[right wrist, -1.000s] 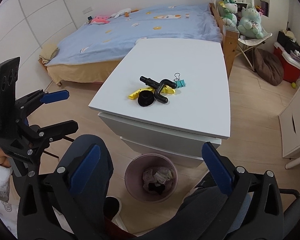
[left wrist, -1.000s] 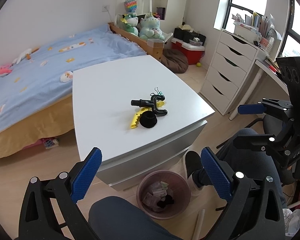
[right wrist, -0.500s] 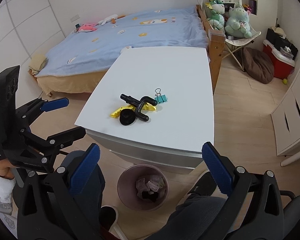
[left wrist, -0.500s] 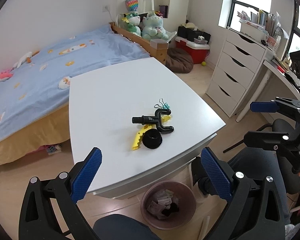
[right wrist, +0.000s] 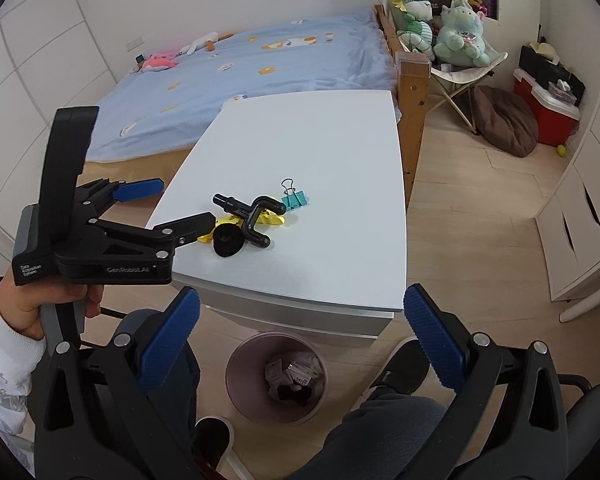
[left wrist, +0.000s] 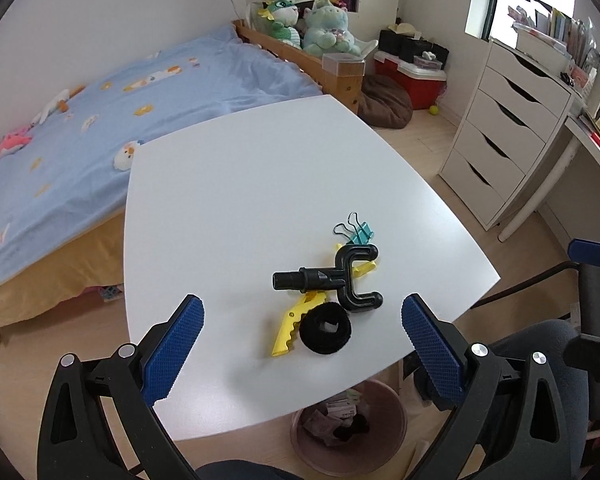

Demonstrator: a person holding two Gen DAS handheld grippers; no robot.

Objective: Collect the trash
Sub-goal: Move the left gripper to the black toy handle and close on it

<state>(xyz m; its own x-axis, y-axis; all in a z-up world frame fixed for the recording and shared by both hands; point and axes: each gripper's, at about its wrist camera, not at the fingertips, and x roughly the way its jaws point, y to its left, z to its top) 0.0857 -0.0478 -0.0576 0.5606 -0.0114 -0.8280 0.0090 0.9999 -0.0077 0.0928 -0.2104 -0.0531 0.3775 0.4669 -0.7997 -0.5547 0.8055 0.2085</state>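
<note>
Left gripper (left wrist: 302, 338) fingers spread wide, empty, hovering over tabletop (left wrist: 260, 184) near edge. Right gripper (right wrist: 302, 330) fingers also released, empty, above pink bin (right wrist: 276, 376) on floor. Black ring (left wrist: 325, 333), yellow clip (left wrist: 294, 320), black forked tool (left wrist: 332, 278), teal binder clip (left wrist: 360, 232) clustered on tabletop.

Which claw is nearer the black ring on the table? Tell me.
Left. The left claw hangs open right over the black ring; the right claw is held back off the table edge, above the bin.
</note>
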